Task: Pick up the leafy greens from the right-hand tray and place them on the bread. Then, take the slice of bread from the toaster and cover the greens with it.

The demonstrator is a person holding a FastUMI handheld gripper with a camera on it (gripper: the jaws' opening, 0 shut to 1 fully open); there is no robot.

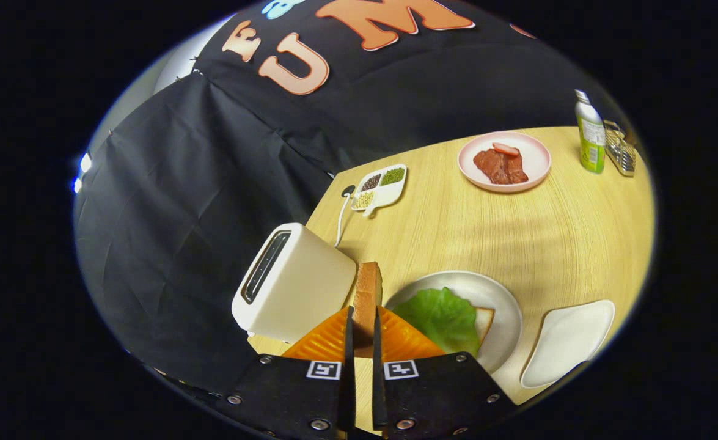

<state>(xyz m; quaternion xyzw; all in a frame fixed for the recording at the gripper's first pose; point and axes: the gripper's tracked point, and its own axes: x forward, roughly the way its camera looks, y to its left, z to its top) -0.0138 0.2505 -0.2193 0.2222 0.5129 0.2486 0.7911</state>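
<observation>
My gripper is shut on a slice of bread, which stands on edge between the two fingers, lifted above the table. Just left of it sits the white toaster, its slot dark. To the right of the fingers a grey plate holds another bread slice with the leafy greens lying on top of it. The held slice hangs between the toaster and that plate, apart from both.
A white tray lies right of the plate. Farther back on the wooden table are a pink plate with meat, a divided dish of grains, a green bottle and a metal rack. The toaster's cord runs back.
</observation>
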